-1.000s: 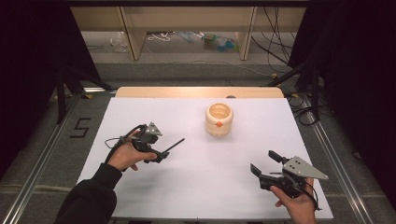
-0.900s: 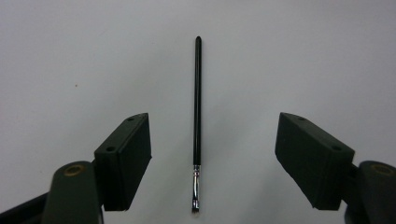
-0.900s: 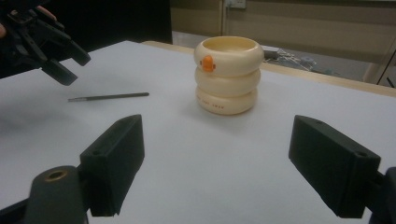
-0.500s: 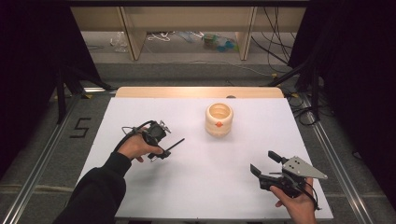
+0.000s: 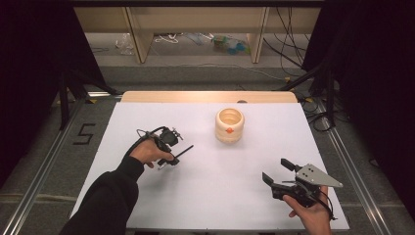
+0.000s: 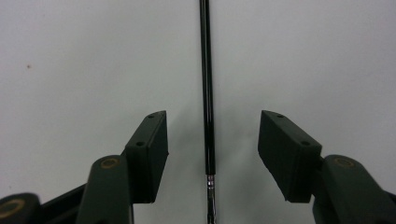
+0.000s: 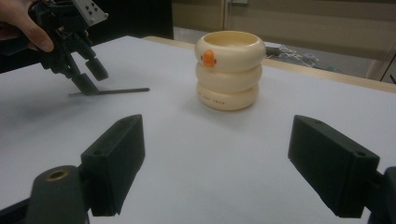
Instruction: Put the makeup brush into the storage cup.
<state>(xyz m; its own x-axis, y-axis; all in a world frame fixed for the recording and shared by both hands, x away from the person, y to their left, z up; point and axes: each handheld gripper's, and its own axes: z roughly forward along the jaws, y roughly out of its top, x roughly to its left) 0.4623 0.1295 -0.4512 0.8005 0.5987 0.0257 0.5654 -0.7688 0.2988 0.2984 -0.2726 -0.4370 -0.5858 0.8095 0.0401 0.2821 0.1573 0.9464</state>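
My left claw (image 5: 169,156) has come down over the black pen (image 5: 182,153) since a second ago, jaws tipped to the white bench (image 5: 244,196); the cream holder (image 5: 229,125) stands at one o'clock from it. My right claw (image 5: 278,176) waits open at five o'clock. In the left gripper view the pen (image 6: 207,93) lies between spread jaws, ungripped. In the right gripper view the holder (image 7: 229,70) sits at twelve o'clock. Closing looks next.

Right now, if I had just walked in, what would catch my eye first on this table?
Probably the cream cup, shaped like three stacked rings with a small orange mark, standing alone toward the far middle of the white table. Next, the thin black pen lying flat at the left, with the left gripper over it, jaws open either side. The right gripper sits open at the near right.
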